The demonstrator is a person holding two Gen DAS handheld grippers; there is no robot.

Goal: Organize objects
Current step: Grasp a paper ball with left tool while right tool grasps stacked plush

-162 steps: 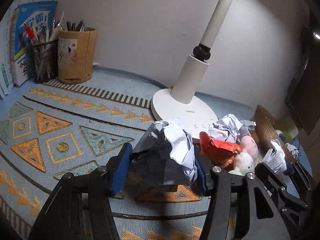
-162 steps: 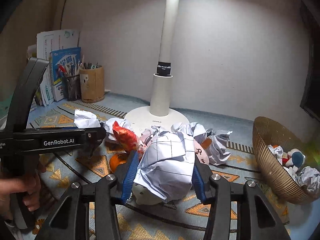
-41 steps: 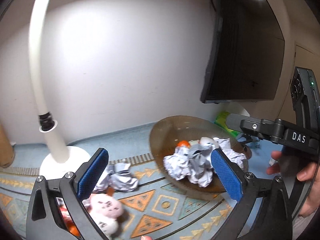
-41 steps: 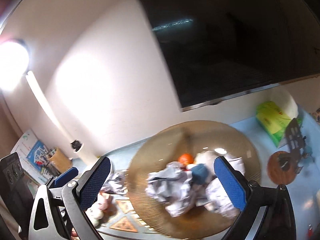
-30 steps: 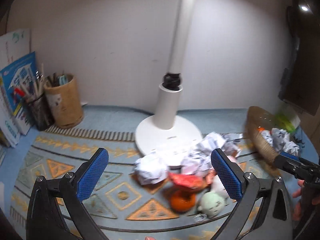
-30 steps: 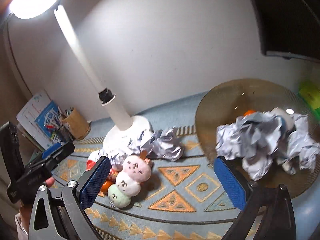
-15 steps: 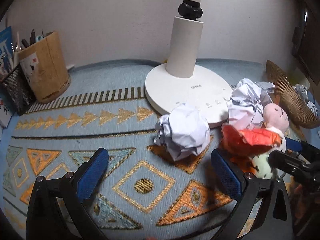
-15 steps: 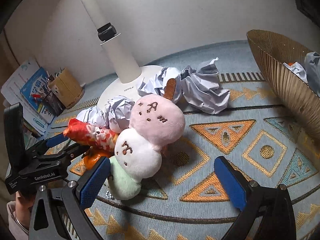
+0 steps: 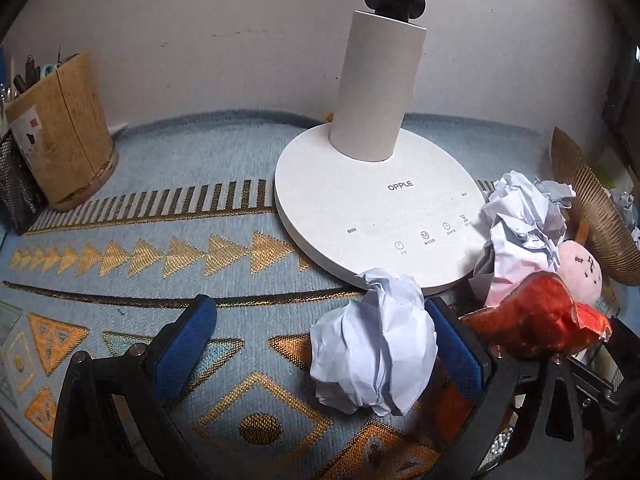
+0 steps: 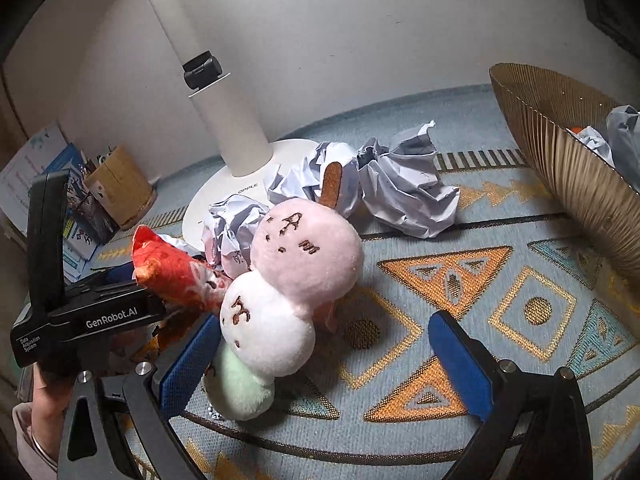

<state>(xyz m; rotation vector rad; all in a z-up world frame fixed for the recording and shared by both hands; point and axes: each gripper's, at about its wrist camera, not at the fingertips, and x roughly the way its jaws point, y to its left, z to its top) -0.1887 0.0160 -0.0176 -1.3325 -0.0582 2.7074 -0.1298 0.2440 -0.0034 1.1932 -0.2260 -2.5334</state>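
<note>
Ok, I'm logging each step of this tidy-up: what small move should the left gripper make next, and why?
Probably close the left gripper on the crumpled paper ball. Its jaws stand open with the ball between the blue pads, nearer the right one, on the patterned mat in front of the lamp base. Other paper balls already lie in the gold bowl.

Crumpled matt paper ball, woven cloth mat, fuzzy plush toy, smooth matt lamp base

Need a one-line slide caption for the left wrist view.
Open left gripper brackets a paper ball on the mat before the lamp base.
</note>
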